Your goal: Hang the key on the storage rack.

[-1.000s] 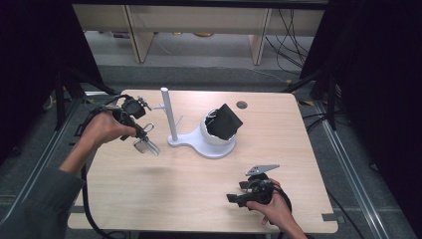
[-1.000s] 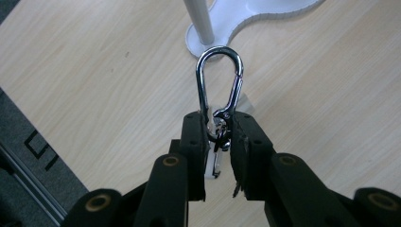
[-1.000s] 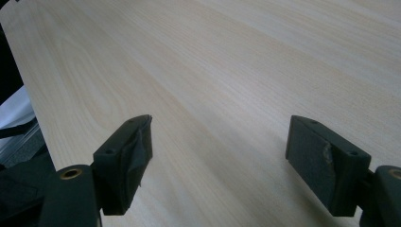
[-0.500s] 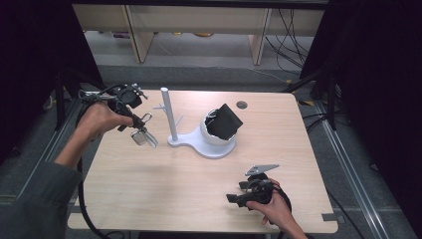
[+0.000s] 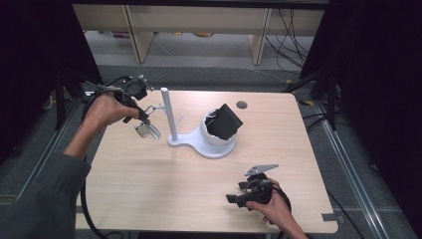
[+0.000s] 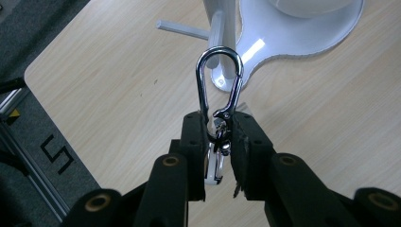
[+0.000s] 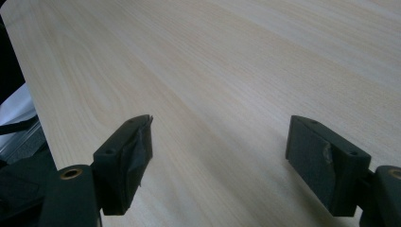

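A silver carabiner sticks up from between the jaws of my left gripper, which is shut on its lower end. In the high view that left gripper hangs above the table's left side, just left of the white stand's upright post. A thin side peg juts from the post, beyond the carabiner's loop. The stand's round white base carries a white bowl with a black object in it. My right gripper lies low near the front edge, open, with bare wood between its jaws.
The light wooden table has a round cable hole at the back. Metal rails run along both sides of the table. Shelving and cables stand behind the far edge.
My left gripper has risen and moved back and leftward with the carabiner, then come slightly nearer the post. The right gripper has stayed still.
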{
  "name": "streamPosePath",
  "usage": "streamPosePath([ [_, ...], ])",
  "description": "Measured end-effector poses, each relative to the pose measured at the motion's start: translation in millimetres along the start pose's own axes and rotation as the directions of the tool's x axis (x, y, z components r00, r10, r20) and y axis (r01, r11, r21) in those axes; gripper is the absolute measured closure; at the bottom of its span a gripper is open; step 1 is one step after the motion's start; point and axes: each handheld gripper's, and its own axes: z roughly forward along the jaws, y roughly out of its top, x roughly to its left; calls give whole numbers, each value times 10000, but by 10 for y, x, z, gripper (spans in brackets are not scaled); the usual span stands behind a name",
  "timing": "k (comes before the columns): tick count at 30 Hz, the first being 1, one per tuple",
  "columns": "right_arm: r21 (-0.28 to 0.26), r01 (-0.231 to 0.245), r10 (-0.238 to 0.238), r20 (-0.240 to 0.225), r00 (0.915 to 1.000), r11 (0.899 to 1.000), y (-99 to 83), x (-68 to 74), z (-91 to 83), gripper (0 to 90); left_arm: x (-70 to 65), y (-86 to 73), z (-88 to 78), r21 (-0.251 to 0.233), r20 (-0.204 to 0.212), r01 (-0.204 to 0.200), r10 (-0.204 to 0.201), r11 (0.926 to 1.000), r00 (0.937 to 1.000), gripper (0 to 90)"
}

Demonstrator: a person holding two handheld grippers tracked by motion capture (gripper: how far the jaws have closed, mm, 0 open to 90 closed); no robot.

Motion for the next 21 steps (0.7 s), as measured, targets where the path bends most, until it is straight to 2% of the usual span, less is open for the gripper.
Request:
streamPosePath([
  [5,52,-73,74,-101,9999,10000,1,0,3,248,0,58,65,127,-15,-102,102,9999,9999,752],
  [6,45,-58,58,-87,9999,10000,1,0,3,248,-8,65,83,88,22,27,-28,10000,10000,752],
  [7,68,-77,77,-111,9999,9999,1,0,3,248,-3,77,96,90,-24,-61,61,9999,10000,752],
  [8,49,-45,46,-86,10000,10000,1,-2,3,248,-9,85,114,208,58,30,-31,9998,10000,752],
  [12,10,18,-18,-249,9997,10000,1,-6,14,247,35,118,165,66,-66,-138,139,9999,9999,751],
  [13,31,-6,7,-282,9996,10000,0,-6,16,248,39,123,185,26,-107,-76,76,10000,9999,751],
  [14,34,-13,14,-286,9996,10000,1,-8,17,248,26,119,199,160,-3,72,-72,9998,10000,751],
  [17,49,-80,82,-296,9995,10000,2,-4,14,248,37,125,236,61,13,-124,124,9999,9999,751],
  [21,58,-48,50,-298,9995,10000,3,-7,18,248,23,122,284,22,35,-64,64,10000,10000,748],
])
